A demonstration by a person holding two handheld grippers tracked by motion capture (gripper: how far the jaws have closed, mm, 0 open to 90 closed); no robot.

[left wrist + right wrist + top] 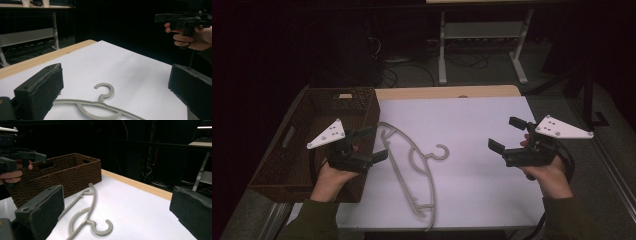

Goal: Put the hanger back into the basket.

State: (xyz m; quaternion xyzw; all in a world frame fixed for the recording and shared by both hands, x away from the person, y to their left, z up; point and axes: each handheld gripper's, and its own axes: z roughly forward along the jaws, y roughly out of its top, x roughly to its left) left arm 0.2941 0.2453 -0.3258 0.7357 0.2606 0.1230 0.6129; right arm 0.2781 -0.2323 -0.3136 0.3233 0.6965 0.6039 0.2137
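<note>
We saw a grey plastic hanger lying flat on the white-topped bench, its hook curling toward the right side and its long body running down toward the near edge. A brown woven basket stood at the left end of the bench, and one shoulder of the hanger lay just beside the basket's right wall; we could not tell for sure whether they touched.

The left gripper was held above the basket's near right corner, its fingers spread wide and grasping nothing. In the left gripper view the hook sat on the sheet between and beyond those fingers.

The right gripper hovered over the right part of the bench, well apart from the hanger, its fingers likewise released and empty. In the right gripper view we saw the hanger lying ahead, with the basket behind it and the left gripper at the far left.
</note>
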